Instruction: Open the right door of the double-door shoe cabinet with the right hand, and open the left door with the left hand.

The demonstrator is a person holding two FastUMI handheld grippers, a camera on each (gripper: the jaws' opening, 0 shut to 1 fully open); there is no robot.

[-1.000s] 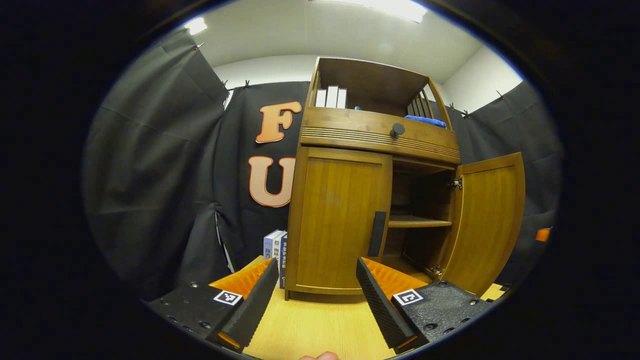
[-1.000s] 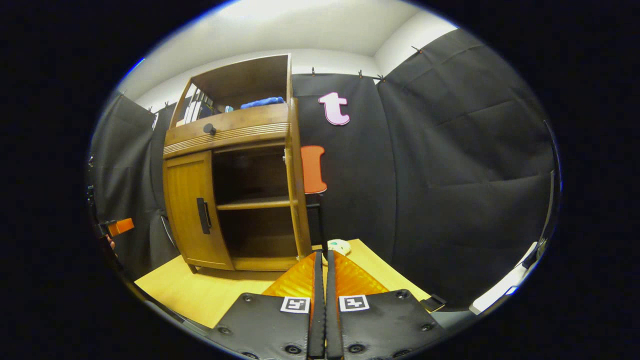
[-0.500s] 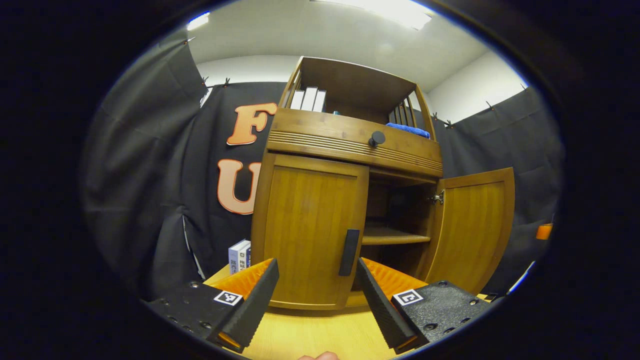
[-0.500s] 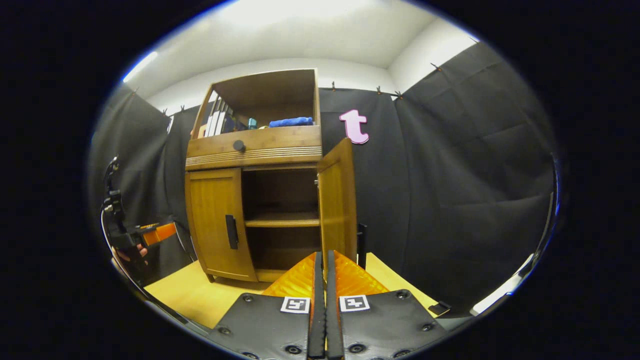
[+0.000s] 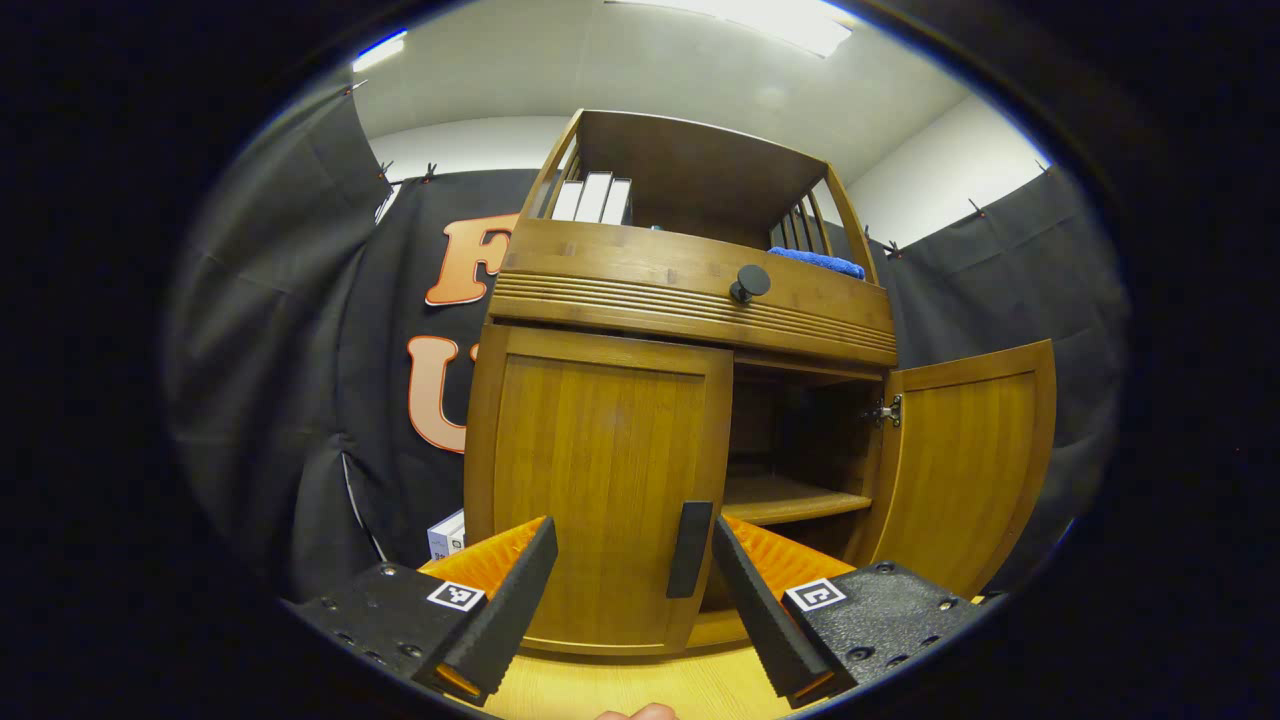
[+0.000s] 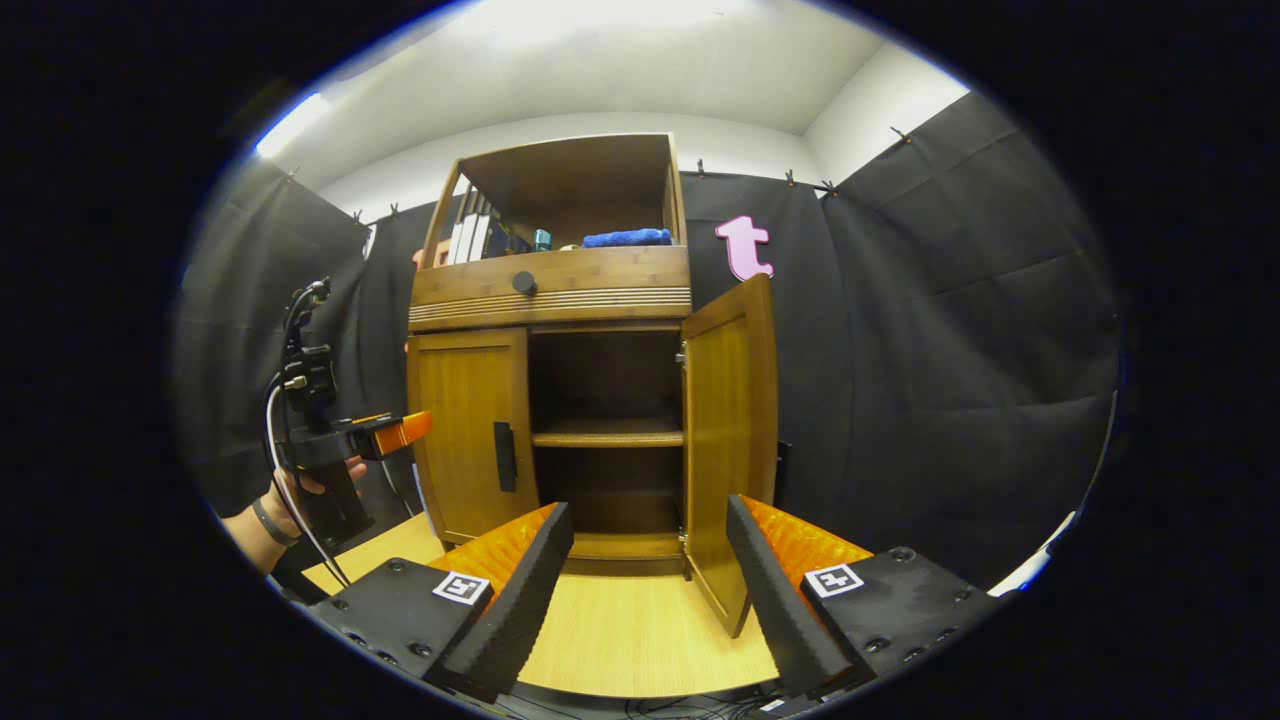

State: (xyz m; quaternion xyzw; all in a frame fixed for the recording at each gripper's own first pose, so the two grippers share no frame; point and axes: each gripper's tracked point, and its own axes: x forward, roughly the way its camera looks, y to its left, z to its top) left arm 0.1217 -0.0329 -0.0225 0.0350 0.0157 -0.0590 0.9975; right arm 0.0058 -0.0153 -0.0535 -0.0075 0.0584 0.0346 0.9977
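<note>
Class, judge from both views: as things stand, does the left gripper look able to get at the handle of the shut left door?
Probably yes. The left gripper is open, the handle shows between its fingers, and nothing stands between them.

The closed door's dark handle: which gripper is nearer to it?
Left. The left gripper is open just before the handle. The right gripper is open, facing the open right door.

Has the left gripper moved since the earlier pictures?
Yes. The left gripper came closer to the closed left door; its handle now sits between the fingers.
</note>
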